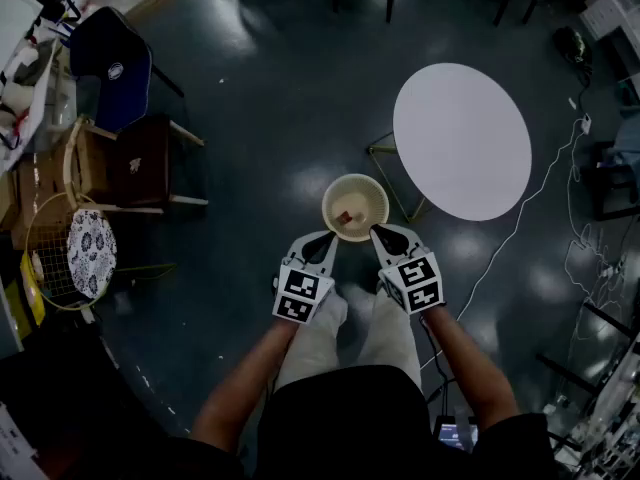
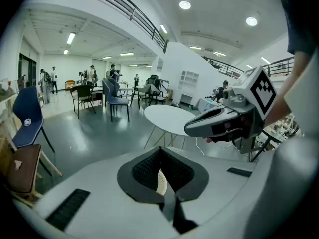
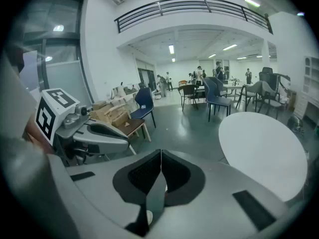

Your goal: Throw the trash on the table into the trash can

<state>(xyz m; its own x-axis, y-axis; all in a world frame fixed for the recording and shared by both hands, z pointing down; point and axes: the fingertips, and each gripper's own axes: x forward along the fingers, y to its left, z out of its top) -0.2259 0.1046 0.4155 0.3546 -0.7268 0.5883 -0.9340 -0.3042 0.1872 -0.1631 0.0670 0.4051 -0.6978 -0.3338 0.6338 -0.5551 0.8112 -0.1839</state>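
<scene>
Far left, head view: dark blue plastic chair (image 1: pixel 110 60), and below it a wooden-framed chair with a dark brown seat (image 1: pixel 140 163), both well apart from the work area. Centre: the person stands on the dark glossy floor (image 1: pixel 260 98), forearms out, one tool in each hand. Left tool (image 1: pixel 322 238): jaws closed, pads together, nothing gripped; only a sliver of cream shows through the gap below them in its own view. Between and just ahead of the two tool tips stands the round cream plastic trash can (image 1: pixel 378 190), upright on the floor. A small reddish-orange piece of trash (image 1: pixel 345 217) lies inside it, on the bottom. Right tool (image 1: pixel 383 233): jaws closed, pads meeting along one line, nothing gripped. The two tools sit side by side, near but not touching. Right: round white surface (image 1: pixel 462 138) on thin metal legs, just beside the can.
</scene>
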